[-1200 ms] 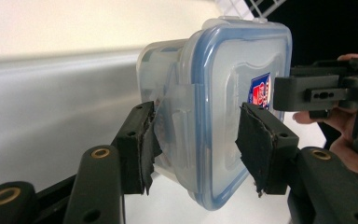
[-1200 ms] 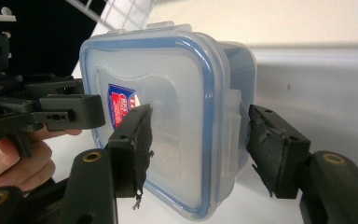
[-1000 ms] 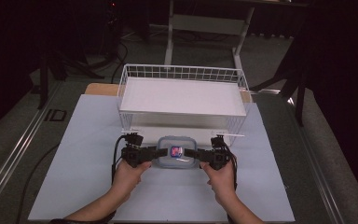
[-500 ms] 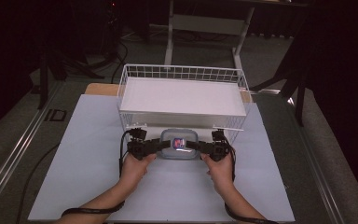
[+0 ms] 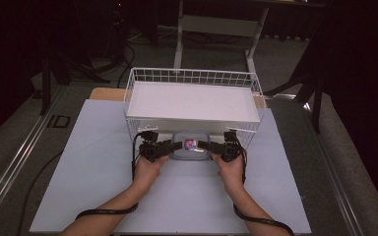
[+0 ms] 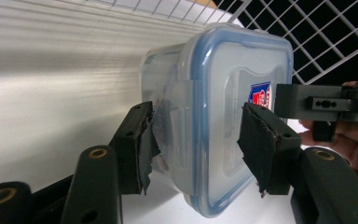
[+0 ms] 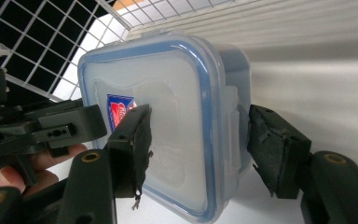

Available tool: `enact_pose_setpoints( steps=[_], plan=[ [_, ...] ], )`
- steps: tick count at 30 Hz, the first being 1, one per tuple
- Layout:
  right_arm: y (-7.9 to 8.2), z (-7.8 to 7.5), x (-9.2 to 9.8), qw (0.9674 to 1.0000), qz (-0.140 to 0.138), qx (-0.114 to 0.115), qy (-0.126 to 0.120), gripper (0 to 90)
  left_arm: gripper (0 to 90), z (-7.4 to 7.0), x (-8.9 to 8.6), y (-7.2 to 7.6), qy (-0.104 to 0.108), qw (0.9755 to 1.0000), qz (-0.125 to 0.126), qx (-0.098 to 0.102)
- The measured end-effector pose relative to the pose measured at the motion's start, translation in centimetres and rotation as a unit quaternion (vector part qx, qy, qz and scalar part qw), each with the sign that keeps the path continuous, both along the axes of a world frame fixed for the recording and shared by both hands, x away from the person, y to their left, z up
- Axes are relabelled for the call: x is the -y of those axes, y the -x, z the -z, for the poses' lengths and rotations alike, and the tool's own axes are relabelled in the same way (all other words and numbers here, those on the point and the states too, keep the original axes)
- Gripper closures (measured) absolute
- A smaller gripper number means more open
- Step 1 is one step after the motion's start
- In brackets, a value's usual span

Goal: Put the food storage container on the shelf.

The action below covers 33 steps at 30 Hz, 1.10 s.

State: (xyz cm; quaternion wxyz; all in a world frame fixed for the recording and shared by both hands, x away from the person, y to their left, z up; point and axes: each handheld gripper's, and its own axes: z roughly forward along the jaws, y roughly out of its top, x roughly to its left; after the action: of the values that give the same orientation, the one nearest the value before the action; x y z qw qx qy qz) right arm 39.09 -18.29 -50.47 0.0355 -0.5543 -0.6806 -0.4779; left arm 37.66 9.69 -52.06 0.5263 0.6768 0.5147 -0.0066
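While both hands carry it, the clear square plastic food container with a blue-rimmed snap lid hangs between the two tools, just in front of the near wall of the white wire basket with its flat white liner, above the pale table sheet. It looks low over the sheet; I cannot tell if it touches.

Left gripper: jaws clamped on the container's left edge, one pad on the lid face, the other on the underside. Right gripper: same grip mirrored on the opposite edge, near pad on the lid beside the red-and-blue label, far pad just by the side latch. Both are closed on the container, neither free.

My read: this is the carry toward the basket, not yet over its wall.

To do it well:
- Keep both clamps even. The lid is slick plastic, and a slack side would let the container pivot.
- Lift to clear the top wire before going forward. The near wall is right there.
- Move both hands together at the same height, so the box stays level.
- Set it on the liner before opening either side.
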Motion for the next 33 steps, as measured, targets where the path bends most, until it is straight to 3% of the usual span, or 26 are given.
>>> enact_pose_setpoints(
  steps=[2, 7, 9, 15, 17, 19, 20, 21, 24, 27, 29, 30, 33],
  plan=[
    [-0.4, 0.1, 0.0, 1.0000, 0.005, -0.003, -0.007, 41.2, 47.1, 0.0, 0.0, -0.2, 0.003, 1.0000, 0.001, 0.001],
    [-0.7, 0.2, 0.1, 0.9999, 0.008, 0.002, -0.010, 40.0, 46.4, 0.6, -0.1, -0.4, 0.008, 0.9996, 0.004, 0.026],
    [-0.7, 0.1, -0.3, 0.9999, 0.008, 0.010, 0.006, 37.4, 44.9, 0.7, 0.0, -0.5, 0.005, 0.9994, 0.005, 0.035],
    [-1.0, 0.1, -0.5, 0.9999, 0.014, 0.002, 0.010, 35.3, 41.0, 1.0, 0.3, -0.4, -0.005, 0.9980, 0.000, 0.063],
    [-1.1, 0.1, -0.8, 0.9994, 0.019, 0.018, 0.025, 33.1, 38.8, 1.1, 0.5, -0.4, -0.018, 0.9969, -0.005, 0.076],
    [-1.1, -0.1, -1.0, 0.9989, 0.024, 0.015, 0.037, 33.2, 37.6, 1.1, 0.5, -0.4, -0.023, 0.9963, -0.014, 0.081],
    [-1.5, 0.4, -0.8, 0.9973, 0.018, 0.049, 0.051, 34.0, 37.9, 1.1, 0.6, -0.4, -0.032, 0.9957, -0.018, 0.085],
    [-1.3, 0.2, -1.1, 0.9986, 0.022, 0.021, 0.044, 33.6, 36.6, 1.1, 0.4, -0.4, -0.027, 0.9954, -0.021, 0.090],
    [-1.3, 0.4, -1.2, 0.9988, 0.020, 0.021, 0.040, 33.1, 38.1, 1.0, 0.5, -0.4, -0.036, 0.9948, -0.023, 0.093],
    [-0.9, 0.1, -1.3, 0.9980, 0.022, 0.029, 0.052, 32.7, 38.0, 0.7, 0.6, 0.0, -0.045, 0.9934, -0.023, 0.103],
    [-0.8, 0.1, -1.1, 0.9957, 0.019, 0.067, 0.062, 32.1, 38.0, 0.6, 0.6, 0.4, -0.051, 0.9927, -0.020, 0.107],
    [-0.4, -0.2, -1.2, 0.9971, 0.024, 0.043, 0.058, 32.0, 37.9, 0.5, 0.7, 0.6, -0.057, 0.9922, -0.017, 0.110],
    [0.2, -0.6, -1.0, 0.9943, 0.023, 0.072, 0.075, 31.8, 37.9, 0.3, 0.5, 1.3, -0.060, 0.9921, -0.011, 0.110]
  ],
)
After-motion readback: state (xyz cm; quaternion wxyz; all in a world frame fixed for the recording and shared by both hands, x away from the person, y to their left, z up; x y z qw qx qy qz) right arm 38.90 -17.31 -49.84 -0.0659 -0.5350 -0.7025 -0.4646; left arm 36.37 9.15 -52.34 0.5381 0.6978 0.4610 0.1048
